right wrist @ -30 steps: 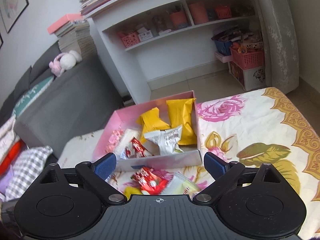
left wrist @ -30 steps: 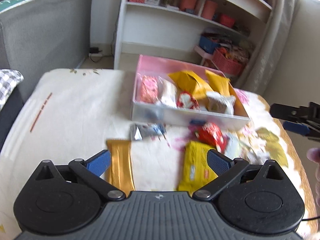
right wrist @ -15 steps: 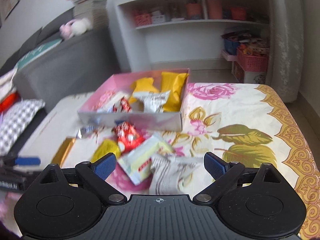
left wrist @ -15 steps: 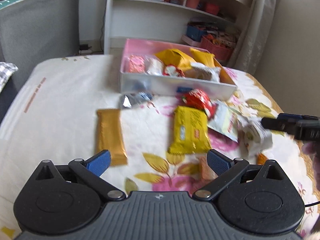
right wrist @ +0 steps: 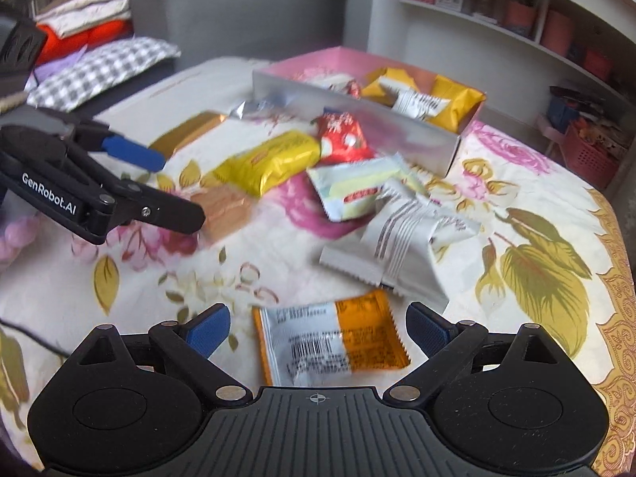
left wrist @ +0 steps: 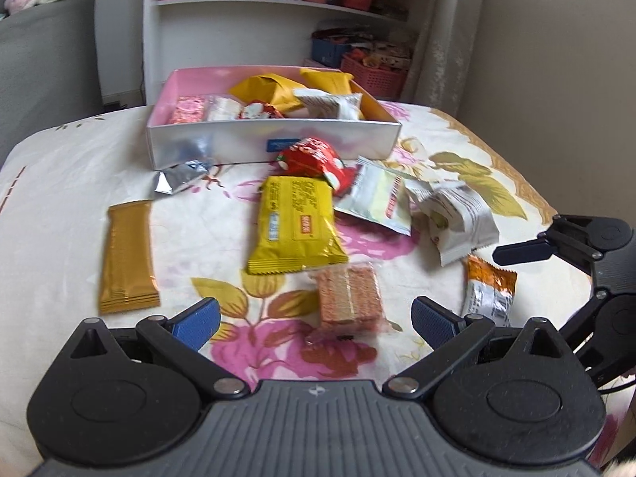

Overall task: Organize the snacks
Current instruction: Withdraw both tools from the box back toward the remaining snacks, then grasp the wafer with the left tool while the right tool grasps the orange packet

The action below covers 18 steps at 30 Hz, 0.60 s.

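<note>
Box: a pink-lined box (left wrist: 274, 143) sits well ahead of both grippers on the flowered cloth (left wrist: 71, 206), holding yellow packs, a white pack and small sweets.
Shelf: a white shelf unit (left wrist: 278, 4) with pots and baskets stands behind the box; a grey sofa (left wrist: 43, 67) is off to the left gripper's left.
Clutter ahead of left gripper: a big yellow packet (left wrist: 296, 224) lies straight ahead; a red packet (left wrist: 314, 157) and a silver wrapper (left wrist: 179, 177) lie beyond it, close against the box front.
Gold bar: a long gold bar (left wrist: 127, 256) lies ahead and left of the left gripper, apart from the rest.
Pale green packet: it (left wrist: 377, 200) overlaps the edge of a white striped packet (left wrist: 457, 218), ahead and right.
Left gripper: the left gripper (left wrist: 316, 320) has its fingers spread wide, holding nothing.
Wafer: a clear-wrapped wafer block (left wrist: 349, 298) lies just ahead, between the blue pads; touching or not, I can't quite tell through the blur.
Right gripper: the right gripper (right wrist: 318, 328) is also spread wide and empty.
Orange-and-white sachet: it (right wrist: 332, 342) lies flat, barcode up, between the right gripper's fingertips, just ahead of its body; neither pad seems to touch it.
In the way: the white striped packet (right wrist: 401, 246) sits just beyond the sachet, between it and the box.
</note>
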Motion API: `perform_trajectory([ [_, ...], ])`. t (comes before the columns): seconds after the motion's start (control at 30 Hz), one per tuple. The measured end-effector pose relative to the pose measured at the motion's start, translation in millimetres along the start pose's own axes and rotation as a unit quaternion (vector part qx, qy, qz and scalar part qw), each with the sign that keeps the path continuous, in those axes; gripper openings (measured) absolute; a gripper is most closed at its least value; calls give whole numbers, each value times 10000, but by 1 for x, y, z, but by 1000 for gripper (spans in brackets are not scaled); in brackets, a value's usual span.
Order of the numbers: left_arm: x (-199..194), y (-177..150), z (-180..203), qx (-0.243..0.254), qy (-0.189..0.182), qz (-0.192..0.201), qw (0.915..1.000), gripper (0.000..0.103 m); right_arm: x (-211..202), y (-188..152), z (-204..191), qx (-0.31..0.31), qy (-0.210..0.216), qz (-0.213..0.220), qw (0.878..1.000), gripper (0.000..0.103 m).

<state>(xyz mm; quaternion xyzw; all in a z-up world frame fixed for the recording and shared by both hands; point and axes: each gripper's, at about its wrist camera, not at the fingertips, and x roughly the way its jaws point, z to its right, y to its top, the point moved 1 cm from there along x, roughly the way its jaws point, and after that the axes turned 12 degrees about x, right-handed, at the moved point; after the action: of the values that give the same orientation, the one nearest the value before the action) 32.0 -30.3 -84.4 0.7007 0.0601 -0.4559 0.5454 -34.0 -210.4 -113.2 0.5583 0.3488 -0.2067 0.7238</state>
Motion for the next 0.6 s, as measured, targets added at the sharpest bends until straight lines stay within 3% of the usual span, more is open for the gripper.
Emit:
perform_trajectory([
  [0.4,13,-5,11,244,79,-84,9996,102,4,-2,18,137,421,-99,9990,103],
  [0.6,13,-1,18,394,72,-49,9992,91,5,1,18,103,409,-215,9989,103],
])
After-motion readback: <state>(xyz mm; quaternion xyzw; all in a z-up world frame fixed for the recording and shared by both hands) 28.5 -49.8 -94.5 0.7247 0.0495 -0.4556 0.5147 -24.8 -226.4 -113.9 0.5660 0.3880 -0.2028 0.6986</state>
